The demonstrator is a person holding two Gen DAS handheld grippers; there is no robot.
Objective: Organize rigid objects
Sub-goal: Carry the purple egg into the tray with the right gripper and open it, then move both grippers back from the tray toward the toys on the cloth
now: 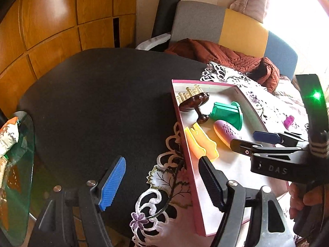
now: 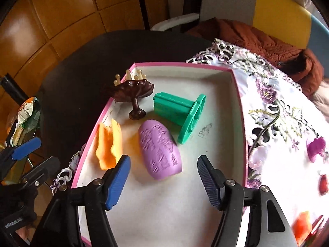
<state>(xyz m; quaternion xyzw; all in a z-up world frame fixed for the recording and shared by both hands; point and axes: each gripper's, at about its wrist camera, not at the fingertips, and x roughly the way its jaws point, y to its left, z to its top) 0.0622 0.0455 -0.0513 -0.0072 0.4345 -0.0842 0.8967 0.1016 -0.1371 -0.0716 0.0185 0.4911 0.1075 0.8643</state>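
A: What is lying just ahead of the right gripper (image 2: 163,180)?

B: The purple embossed oval piece (image 2: 159,149), flat on the floor of the pink-rimmed tray (image 2: 240,111), at lower centre of the right wrist frame. The jaws are standing apart with nothing between them; the piece is sitting just beyond the tips.

A: How would it handle?

B: It is looking like a stiff, light plastic moulding. The raised pattern should be giving some bite, but the rounded flanks could be slipping, so I would be taking it across its narrow width.

A: And around it?

B: The green flanged spool (image 2: 181,111) is lying on its side just above it, the orange piece (image 2: 109,146) to the left, the brown pedestal dish (image 2: 133,94) toward the upper left. A magenta piece (image 2: 315,148) is waiting on the embroidered cloth (image 2: 273,107) on the desk (image 1: 98,94).

A: The left gripper (image 1: 162,182)?

B: Its jaws are gaping too, empty, straddling the tray's near rim.
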